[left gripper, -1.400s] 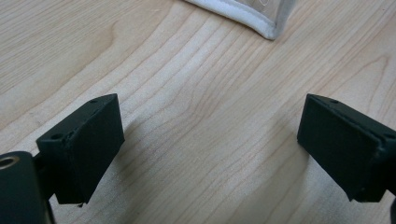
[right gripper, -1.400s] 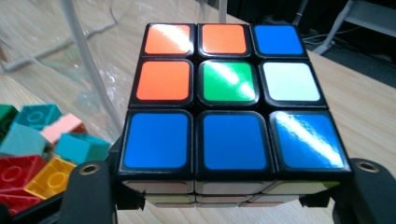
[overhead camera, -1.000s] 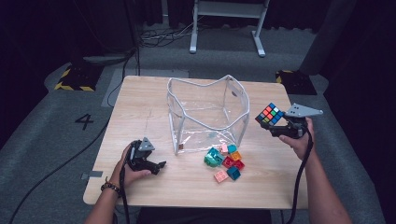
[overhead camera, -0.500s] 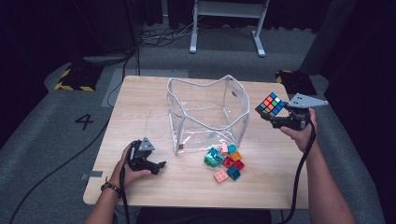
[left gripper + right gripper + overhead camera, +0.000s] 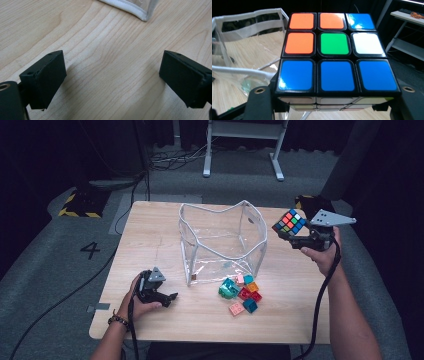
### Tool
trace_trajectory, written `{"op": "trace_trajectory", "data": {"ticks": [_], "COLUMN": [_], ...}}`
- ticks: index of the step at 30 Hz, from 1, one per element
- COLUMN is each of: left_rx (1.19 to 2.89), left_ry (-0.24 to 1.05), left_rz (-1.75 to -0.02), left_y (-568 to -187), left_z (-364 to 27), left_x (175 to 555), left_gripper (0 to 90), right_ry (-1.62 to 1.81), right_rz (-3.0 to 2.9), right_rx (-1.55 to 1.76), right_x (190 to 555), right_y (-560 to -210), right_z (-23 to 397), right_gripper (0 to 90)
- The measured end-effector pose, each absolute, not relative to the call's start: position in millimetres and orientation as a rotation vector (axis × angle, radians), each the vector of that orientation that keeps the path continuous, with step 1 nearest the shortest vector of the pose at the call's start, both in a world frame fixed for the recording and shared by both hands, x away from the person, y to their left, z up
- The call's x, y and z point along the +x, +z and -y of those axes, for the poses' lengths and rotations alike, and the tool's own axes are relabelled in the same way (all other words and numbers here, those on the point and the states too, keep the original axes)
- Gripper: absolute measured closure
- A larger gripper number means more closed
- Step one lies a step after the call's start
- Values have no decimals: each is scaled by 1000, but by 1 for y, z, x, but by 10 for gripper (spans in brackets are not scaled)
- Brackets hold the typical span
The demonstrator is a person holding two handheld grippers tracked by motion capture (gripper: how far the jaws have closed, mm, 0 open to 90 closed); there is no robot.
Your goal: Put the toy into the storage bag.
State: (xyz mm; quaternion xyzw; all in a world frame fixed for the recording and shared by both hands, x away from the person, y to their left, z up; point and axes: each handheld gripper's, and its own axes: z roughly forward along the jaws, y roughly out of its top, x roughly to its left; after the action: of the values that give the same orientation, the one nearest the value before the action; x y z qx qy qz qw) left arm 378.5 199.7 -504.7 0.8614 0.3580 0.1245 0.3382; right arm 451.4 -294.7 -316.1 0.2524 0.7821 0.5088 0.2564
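Pale wooden table [image 5: 150, 235], dark floor beyond. Right gripper [image 5: 295, 236] clamped on puzzle cube [image 5: 289, 222], raised beside clear bag's [image 5: 220, 237] right rim. Left gripper [image 5: 167, 296] resting near front left, jaws wide, empty. Step in hand: probably carrying cube to bag. Next: over the open mouth, lower, release; toy blocks [image 5: 241, 292] remaining in front.

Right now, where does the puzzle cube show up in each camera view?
High view: the puzzle cube is at the right, held up in the right gripper, beside the clear bag's rim.
Left gripper view: not in it; bare table and a corner of the bag's white edging.
Right gripper view: the cube is at the centre, between the jaws.
Shared landmark: the clear bag with white edging.
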Motion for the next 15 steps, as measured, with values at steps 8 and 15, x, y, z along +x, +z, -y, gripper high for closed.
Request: {"op": "trace_trajectory", "data": {"ticks": [8,15], "left_rx": [2244,2245], "left_ry": [322,319], "left_rz": [-936,-937], "left_y": [-505,-505], "left_z": [-200,-200], "left_x": [378,378], "left_gripper": [73,73], "right_ry": [1410,1403], "right_rz": [-2129,-2144], "right_rx": [661,636], "right_x": [456,458], "right_y": [-303,-296], "right_z": [285,273], "right_gripper": [339,339]}}
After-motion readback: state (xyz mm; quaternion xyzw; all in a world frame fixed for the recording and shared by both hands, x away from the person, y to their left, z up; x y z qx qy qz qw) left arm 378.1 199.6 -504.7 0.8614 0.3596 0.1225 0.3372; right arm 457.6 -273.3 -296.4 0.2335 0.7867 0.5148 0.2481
